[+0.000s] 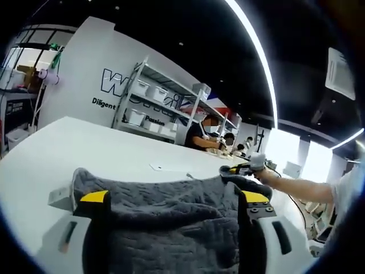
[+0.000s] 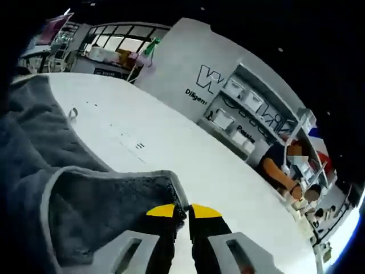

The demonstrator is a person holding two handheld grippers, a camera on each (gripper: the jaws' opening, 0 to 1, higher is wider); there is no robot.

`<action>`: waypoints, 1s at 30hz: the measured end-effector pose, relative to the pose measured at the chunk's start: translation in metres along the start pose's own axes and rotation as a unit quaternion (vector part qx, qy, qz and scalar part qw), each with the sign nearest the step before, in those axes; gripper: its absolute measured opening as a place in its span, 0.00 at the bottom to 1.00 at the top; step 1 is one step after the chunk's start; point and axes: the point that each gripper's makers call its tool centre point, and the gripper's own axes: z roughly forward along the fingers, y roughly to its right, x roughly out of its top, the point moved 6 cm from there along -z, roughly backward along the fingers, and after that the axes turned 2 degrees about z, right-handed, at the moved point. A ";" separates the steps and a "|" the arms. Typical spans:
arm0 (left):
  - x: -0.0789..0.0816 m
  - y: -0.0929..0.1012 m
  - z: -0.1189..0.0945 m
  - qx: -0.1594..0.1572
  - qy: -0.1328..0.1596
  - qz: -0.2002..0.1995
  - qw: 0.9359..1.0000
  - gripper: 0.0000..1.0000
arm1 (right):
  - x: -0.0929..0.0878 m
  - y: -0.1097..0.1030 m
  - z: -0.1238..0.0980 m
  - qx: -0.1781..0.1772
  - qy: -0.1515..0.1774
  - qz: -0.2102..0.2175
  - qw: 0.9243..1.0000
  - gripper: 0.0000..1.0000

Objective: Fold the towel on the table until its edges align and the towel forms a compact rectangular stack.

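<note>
A dark grey quilted towel (image 1: 171,222) lies bunched across the space between my left gripper's (image 1: 174,197) yellow-tipped jaws, which stand wide apart, so it is open. The towel's top edge runs rightwards to my right gripper (image 1: 246,169), held by a person's hand (image 1: 267,174) at the towel's far corner. In the right gripper view the towel (image 2: 85,211) is folded over on the white table (image 2: 188,154), its light hem showing. My right gripper (image 2: 183,211) has its yellow tips close together, pinching the towel's corner edge.
The white table (image 1: 68,148) stretches far behind the towel. A small clip-like item (image 2: 73,113) and faint marks (image 2: 134,142) lie on it. Shelves with bins (image 1: 151,105) and seated people (image 1: 202,134) are at the back.
</note>
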 end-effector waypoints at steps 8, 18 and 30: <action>0.000 -0.003 -0.001 0.006 0.000 -0.003 1.000 0.97 | -0.009 -0.002 0.019 -0.007 -0.049 -0.056 0.997 0.08; -0.001 -0.002 0.001 0.005 -0.002 -0.002 1.000 0.97 | -0.017 0.001 0.018 -0.022 -0.060 -0.031 0.997 0.13; 0.001 0.001 0.001 0.000 0.002 -0.004 1.000 0.97 | 0.006 0.029 -0.043 -0.001 0.028 0.100 0.995 0.30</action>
